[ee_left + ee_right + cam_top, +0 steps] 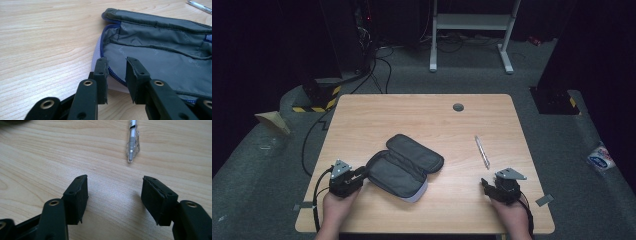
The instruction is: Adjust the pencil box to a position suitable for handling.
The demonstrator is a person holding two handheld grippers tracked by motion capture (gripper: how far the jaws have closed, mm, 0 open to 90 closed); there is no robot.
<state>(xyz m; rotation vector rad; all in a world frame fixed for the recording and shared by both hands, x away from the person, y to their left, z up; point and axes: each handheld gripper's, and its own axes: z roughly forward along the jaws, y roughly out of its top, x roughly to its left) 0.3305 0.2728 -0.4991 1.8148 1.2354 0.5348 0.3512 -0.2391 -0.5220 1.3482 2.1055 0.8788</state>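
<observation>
Pencil case: an open grey fabric pencil case (404, 165) lies at the lower middle of the high view, its lid flap folded back toward the upper right, on the table (422, 112).
Feel: by its look soft, light and floppy; the lining creases, so it will likely sag or slide if lifted by one edge.
Where to grip: the stiffened rim with the blue zip (115, 75), at the case's near left corner, looks the firmest hold; the loose lining would probably bunch.
Left tongs: the left tongs (360, 173) sit at the case's left edge; in the left gripper view (116, 72) the jaws straddle the zip rim with a narrow gap, and the pads do not yet press on it, so they are released.
Right tongs: the right tongs (485, 183), lower right of the high view, stand spread wide over bare wood (115, 192), grasping nothing.
Pen: a silver pen (482, 151) lies right of centre, well apart from the case and just ahead of the right tongs (132, 140); thin, smooth, likely to roll.
In the way: nothing lies between the right tongs and the pen, nor between the pen and the case.
</observation>
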